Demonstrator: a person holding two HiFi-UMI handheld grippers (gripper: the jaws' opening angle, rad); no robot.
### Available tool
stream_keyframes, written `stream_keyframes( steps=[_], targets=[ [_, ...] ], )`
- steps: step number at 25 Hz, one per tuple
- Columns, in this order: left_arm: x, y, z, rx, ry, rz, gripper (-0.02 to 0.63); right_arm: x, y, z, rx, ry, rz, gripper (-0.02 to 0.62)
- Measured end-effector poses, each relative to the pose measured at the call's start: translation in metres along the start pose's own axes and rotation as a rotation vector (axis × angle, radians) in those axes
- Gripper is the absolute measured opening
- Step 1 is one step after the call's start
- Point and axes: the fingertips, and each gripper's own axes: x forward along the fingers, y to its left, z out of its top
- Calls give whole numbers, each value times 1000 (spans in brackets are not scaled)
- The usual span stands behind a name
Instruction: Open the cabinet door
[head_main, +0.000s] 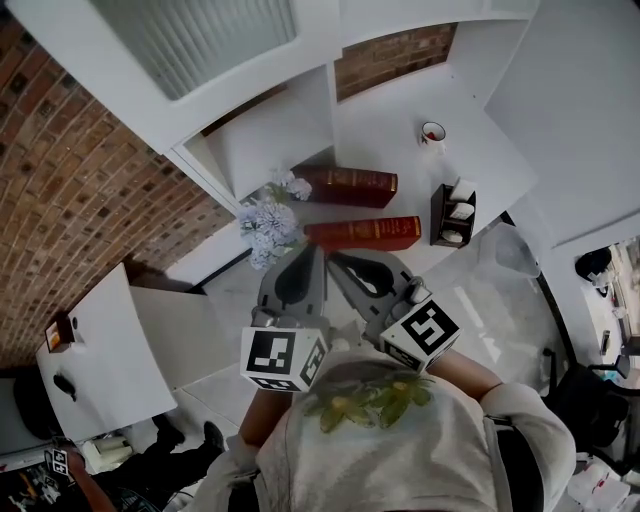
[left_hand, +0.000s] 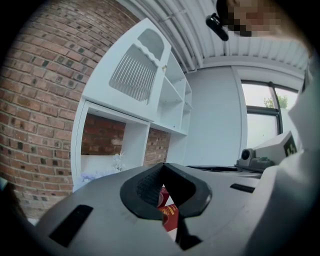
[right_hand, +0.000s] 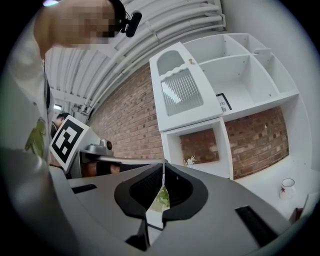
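The white cabinet door (head_main: 190, 40) with a ribbed glass pane hangs at the top left of the white shelf unit (head_main: 400, 110); it also shows in the left gripper view as door (left_hand: 136, 75) and in the right gripper view as door (right_hand: 182, 95). It seems to stand out from the shelf front. I hold both grippers close to my chest, well short of the door. My left gripper (head_main: 316, 252) is shut with nothing in it, and my right gripper (head_main: 336, 260) is shut and empty too. Their jaws touch at the tips in the gripper views (left_hand: 164, 170) (right_hand: 163, 170).
Two red books (head_main: 345, 185) (head_main: 365, 232) lie on the lower shelf beside pale flowers (head_main: 268, 222). A mug (head_main: 433, 133) and a small black rack (head_main: 453, 213) stand further right. A white table (head_main: 100, 350) is at the left, with another person (head_main: 90, 480) by it.
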Motion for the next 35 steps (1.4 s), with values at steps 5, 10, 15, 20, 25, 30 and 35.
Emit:
stream_keyframes(
  steps=[5,10,15,20,25,30,35],
  targets=[
    [12,4,10,-4,-22,8,9,9,-12,10,-17,3,45,25],
    [21,6,18,-18,-43,18,9,15,-30,17,-50,23,75,25],
    [29,6,24,-13,-60,28,9,26,-46,28,-76,24,103,25],
    [35,8,28,-6,-68,42,9,39,-56,47,-81,-21,130,25],
    [41,12,29,1,-68,54,9,48,-71,61,-121,-63,139,26],
    [48,17,32,-3,-68,64,9,58,-85,76,-145,-94,136,26],
    [53,21,35,-3,-65,66,9,68,-100,87,-160,-107,111,26]
  ],
)
